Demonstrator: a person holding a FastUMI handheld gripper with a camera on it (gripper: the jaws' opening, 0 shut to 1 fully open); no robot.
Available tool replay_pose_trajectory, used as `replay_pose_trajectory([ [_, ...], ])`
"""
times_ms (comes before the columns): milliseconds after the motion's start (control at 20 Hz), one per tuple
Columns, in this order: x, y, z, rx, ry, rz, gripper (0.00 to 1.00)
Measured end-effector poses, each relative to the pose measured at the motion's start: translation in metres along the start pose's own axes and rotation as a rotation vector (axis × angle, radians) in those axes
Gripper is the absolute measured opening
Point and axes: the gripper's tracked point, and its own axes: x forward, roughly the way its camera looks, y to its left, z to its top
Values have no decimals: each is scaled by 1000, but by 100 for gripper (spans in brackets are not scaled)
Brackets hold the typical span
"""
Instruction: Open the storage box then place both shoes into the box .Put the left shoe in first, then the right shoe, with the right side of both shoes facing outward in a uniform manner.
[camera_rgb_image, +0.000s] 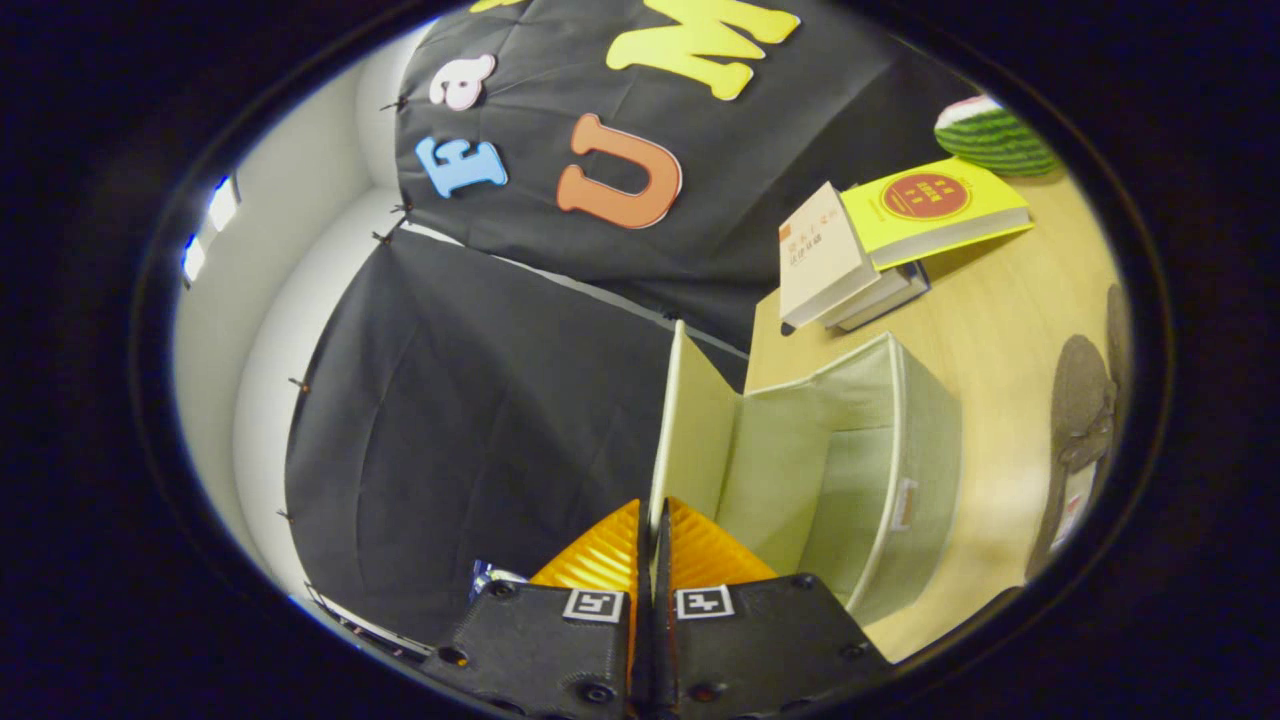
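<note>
A pale green fabric storage box (880, 450) stands on the wooden table (1010, 320), its inside showing. Its lid (695, 420) is swung up and stands edge-on just ahead of me. My gripper (655, 512) is shut on the lid's near edge, both fingers pressing on the thin panel. Beyond the box to its right lie two grey shoes: one (1082, 420) close to the box with a tag on it, the other (1117, 320) just past it and only partly seen.
A stack of books (835, 265) with a yellow book (935, 205) leaning on top sits on the table behind the box. A watermelon-shaped toy (992, 135) lies farther back. Black cloth walls close off the space behind and beside the box.
</note>
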Motion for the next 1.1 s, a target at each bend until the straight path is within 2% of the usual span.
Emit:
replay_pose_trajectory([
  [200,30,25,4,96,-36,-35,6],
  [350,55,30,8,118,-83,-98,6],
  [650,105,63,-6,77,-56,-126,8],
  [750,121,71,-21,45,0,-124,10],
  [850,137,72,-42,-21,85,-136,17],
  [900,142,68,-53,-81,118,-162,36],
  [1000,147,54,-57,-234,97,-280,55],
  [1100,150,51,-60,-332,83,-324,75],
])
